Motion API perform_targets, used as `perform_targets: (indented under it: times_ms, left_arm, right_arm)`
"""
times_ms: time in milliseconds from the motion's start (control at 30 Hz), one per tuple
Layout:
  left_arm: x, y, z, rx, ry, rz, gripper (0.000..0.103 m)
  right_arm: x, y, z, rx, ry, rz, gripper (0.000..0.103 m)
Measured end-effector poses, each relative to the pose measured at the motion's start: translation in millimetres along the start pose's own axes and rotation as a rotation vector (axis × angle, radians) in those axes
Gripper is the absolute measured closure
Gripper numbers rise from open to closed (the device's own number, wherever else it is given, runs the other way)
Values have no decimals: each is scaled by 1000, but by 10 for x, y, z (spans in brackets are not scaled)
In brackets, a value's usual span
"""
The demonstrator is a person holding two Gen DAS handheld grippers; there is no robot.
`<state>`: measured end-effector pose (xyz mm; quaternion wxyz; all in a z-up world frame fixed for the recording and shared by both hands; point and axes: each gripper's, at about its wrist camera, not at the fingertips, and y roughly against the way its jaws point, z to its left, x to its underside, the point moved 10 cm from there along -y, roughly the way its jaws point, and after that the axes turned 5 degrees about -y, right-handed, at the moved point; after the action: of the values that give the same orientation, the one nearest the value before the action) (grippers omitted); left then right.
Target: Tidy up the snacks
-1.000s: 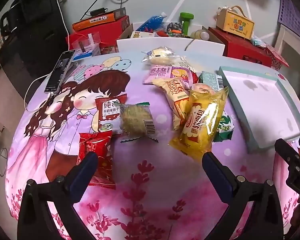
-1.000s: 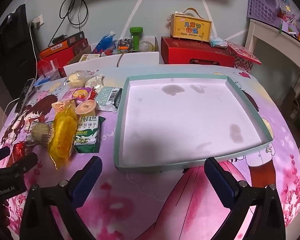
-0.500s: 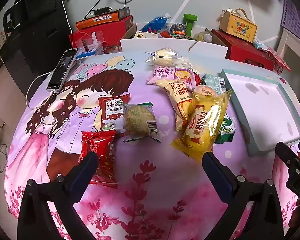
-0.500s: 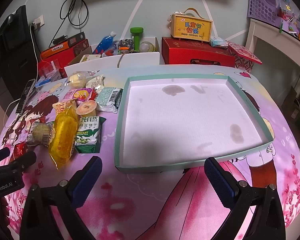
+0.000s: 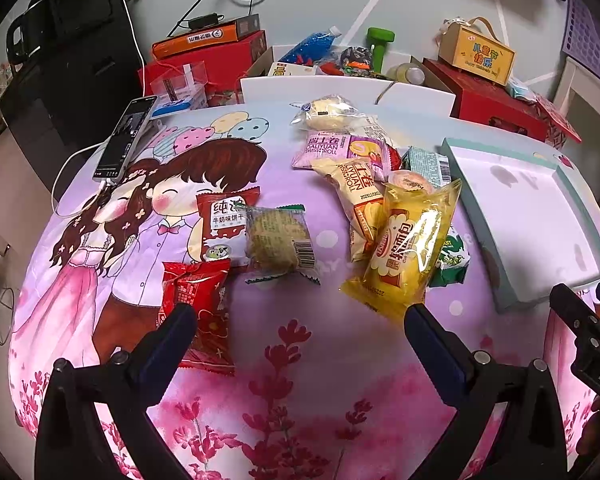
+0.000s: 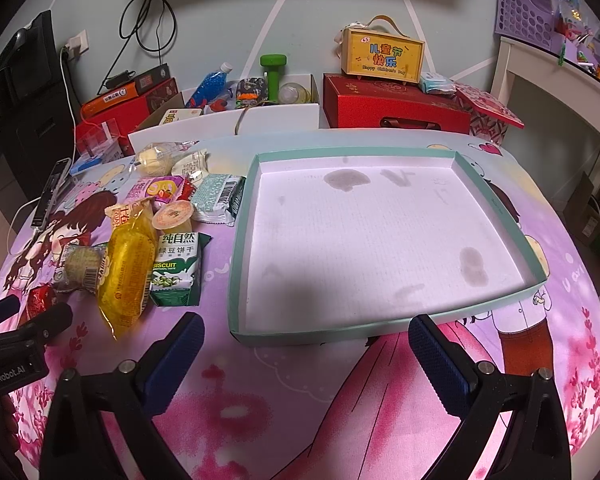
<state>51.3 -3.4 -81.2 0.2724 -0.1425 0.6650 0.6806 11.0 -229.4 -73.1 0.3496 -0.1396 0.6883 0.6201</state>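
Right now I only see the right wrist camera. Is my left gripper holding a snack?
Observer: No. The left gripper is open, with nothing between its fingers.
Operator: What's the red thing next to it?
Observer: A red packet lying flat on the cloth, its near end behind one finger.
Operator: Is anything hiding behind the round cake?
Observer: Yes, a red-and-white biscuit packet, its edge tucked under the round cake packet.
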Motion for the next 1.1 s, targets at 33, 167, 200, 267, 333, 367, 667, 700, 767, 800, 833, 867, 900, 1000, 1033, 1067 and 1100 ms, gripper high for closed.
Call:
perform_targets:
  times_ms: [33,167,200,267,333,367,667,700,767,800,833,867,900,1000,1033,1067,1100]
  left_arm:
    - [0,0,1,0,0,0,0]
    - [-1,0,0,-1,2,0,0]
    - [0,0,-1,-1,2,0,0]
    - [0,0,2,0,1,0,0]
    - [1,-1,2,0,1,0,0]
    - [2,0,-1,1,1,0,0]
    - [13,0,1,-1,0,-2,0]
    - [16,1,3,0,2,-1,0]
    - [17,1,7,0,2,-1,0]
    - [19,1,6,1,2,-1,0]
    - [20,2,5,1,2,-1,0]
    - [20,2,6,1,2,-1,0]
    - [18,1,8,1,3,-2,0]
    - [21,2,16,2,6,-2,0]
    - [20,2,21,3,7,-1,0]
    - [18,2,23,3,9,-1,0]
    - [22,3,23,4,10,-1,0]
  right_arm:
    - [0,1,0,0,0,0,0]
    - [1,-1,0,1,0,0,0]
    - [1,-1,1,1,0,1,0]
    - [2,-1,1,1,1,0,0]
    - [2,-3,1,0,0,0,0]
    - [3,-4,2,0,0,0,0]
    - [2,-6,4,1,0,0,0]
    - [2,-6,4,0,0,1,0]
    - [2,-6,4,0,0,1,0]
    - [2,-6,5,0,0,1,0]
    - [2,-6,5,1,1,1,0]
    - [2,-7,5,0,0,1,0]
    - [3,-7,6,0,0,1,0]
    - [4,-8,7,1,0,1,0]
    - [3,-8,8,1,0,1,0]
    - [4,-9,9,1,0,1,0]
    - [4,-9,9,1,0,1,0]
